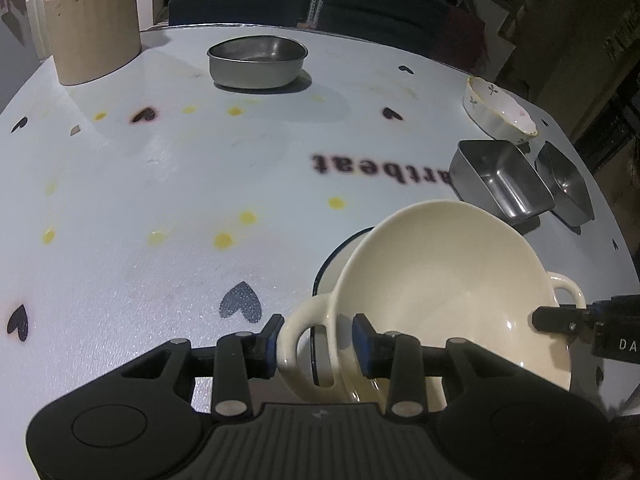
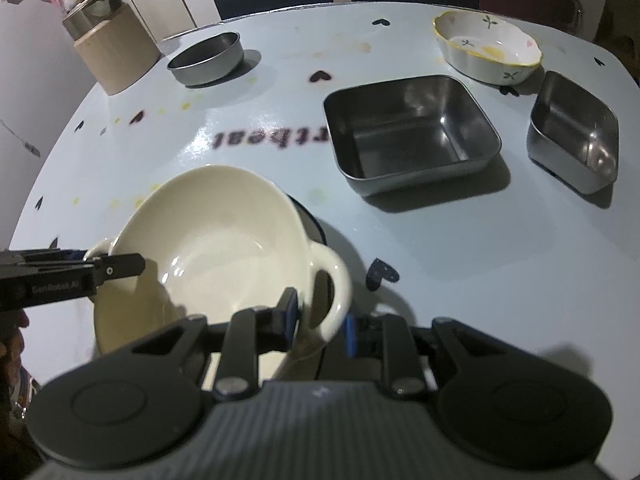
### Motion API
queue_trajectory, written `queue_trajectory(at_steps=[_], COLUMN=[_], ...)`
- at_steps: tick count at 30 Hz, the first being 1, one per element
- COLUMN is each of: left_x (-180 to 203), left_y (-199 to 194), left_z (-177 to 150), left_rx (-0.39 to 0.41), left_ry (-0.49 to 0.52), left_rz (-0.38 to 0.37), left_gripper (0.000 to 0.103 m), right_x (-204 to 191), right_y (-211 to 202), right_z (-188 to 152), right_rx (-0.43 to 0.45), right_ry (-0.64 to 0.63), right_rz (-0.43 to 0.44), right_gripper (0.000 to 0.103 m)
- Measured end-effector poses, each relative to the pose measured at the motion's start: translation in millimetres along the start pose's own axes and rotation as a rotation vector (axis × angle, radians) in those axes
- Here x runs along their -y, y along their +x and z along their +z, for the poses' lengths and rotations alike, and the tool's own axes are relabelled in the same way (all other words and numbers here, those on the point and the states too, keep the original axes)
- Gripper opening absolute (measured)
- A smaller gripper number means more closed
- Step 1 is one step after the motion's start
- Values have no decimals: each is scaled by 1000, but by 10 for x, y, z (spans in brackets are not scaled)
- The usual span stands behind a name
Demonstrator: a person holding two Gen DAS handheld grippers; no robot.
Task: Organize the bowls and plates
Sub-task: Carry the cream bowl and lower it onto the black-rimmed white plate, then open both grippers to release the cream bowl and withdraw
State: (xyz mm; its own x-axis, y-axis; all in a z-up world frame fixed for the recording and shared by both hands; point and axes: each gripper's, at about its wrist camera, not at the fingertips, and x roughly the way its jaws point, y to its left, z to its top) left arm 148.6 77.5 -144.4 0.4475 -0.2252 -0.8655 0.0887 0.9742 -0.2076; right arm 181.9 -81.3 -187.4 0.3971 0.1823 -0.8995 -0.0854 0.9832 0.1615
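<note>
Bowls and tins lie spread over the pale table (image 2: 460,264), whose cloth is printed with dark hearts, yellow dots and a word. Largest of the dishes is the cream bowl (image 2: 208,240) with two loop handles, at the table's near edge; it is tilted, and a dark-rimmed white plate (image 1: 340,252) lies under it. Both grippers meet at this bowl. The left gripper (image 1: 316,340) has its blue pads on either side of one handle (image 1: 304,332), the handle filling the gap between them, so the jaws look clamped on it. The right gripper (image 2: 322,320) straddles the other handle (image 2: 332,280) the same way, its jaws closed on that loop. Beyond the bowl, to the right in the right wrist view, stands a large square steel tin (image 2: 412,132), and just right of that a smaller steel tin (image 2: 572,136), apart from it. Behind the two tins, near the far edge, sits an oval flowered dish (image 2: 488,46) with a yellow rim and a yellow smear inside. Far from the bowl, toward the back left, stands a round steel bowl (image 2: 208,58), empty. Left of it, at the table's corner, a beige ribbed holder (image 2: 116,50) carries a steel pot with a lid.
</note>
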Motion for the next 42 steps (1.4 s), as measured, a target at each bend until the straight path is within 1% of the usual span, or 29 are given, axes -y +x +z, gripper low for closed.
queue_trajectory(at_steps=[5,10,16,20,25,27,28,29,31,32,34,35,36,38,39,40,42], left_x=[30,29,24,22,32,32,30,33,47,53,65,75,88,122,144,165,219], left_y=[-8,-18,-22,-25,-24,-17,-17,-20,-28,-34,-42,-51,-67,-109,-139,-164,-218], left_z=[4,0,-1,-4,-8,-10,-19,-33,-55,-64,-78,-82,-83,-81,-77,-72,-50], left_rx=[1,-3,-6,-7,-9,-25,-28,-30,-33,-33,-38,-39,-36,-20,-8,0,15], left_ry=[20,18,21,23,32,34,36,41,53,56,58,59,61,62,64,66,74], left_rz=[4,-3,-2,-2,3,6,6,7,8,8,10,11,11,12,12,10,6], left_gripper=[38,37,37,37,38,49,59,67,73,77,83,83,84,94,96,99,101], right_x=[-10,6,-101,-87,-73,-53,-47,-44,-48,-55,-52,-50,-43,-33,-22,-14,13], right_y=[15,56,49,61,79,104,115,119,112,104,80,75,73,62,46,29,-25], right_z=[-24,-53,-85,-79,-75,-72,-75,-79,-89,-96,-115,-124,-134,-146,-154,-156,-161], right_rx=[-16,-39,-21,-28,-30,-41,-45,-44,-34,-29,-16,-13,-14,-9,6,18,48], right_ry=[-7,11,-68,-56,-50,-47,-45,-43,-50,-56,-63,-66,-69,-67,-66,-67,-69], right_rz=[-1,-1,-52,-42,-40,-36,-28,-18,6,15,18,18,23,28,26,24,30], right_gripper=[30,33,39,39,42,49,51,55,62,64,73,76,81,88,91,97,103])
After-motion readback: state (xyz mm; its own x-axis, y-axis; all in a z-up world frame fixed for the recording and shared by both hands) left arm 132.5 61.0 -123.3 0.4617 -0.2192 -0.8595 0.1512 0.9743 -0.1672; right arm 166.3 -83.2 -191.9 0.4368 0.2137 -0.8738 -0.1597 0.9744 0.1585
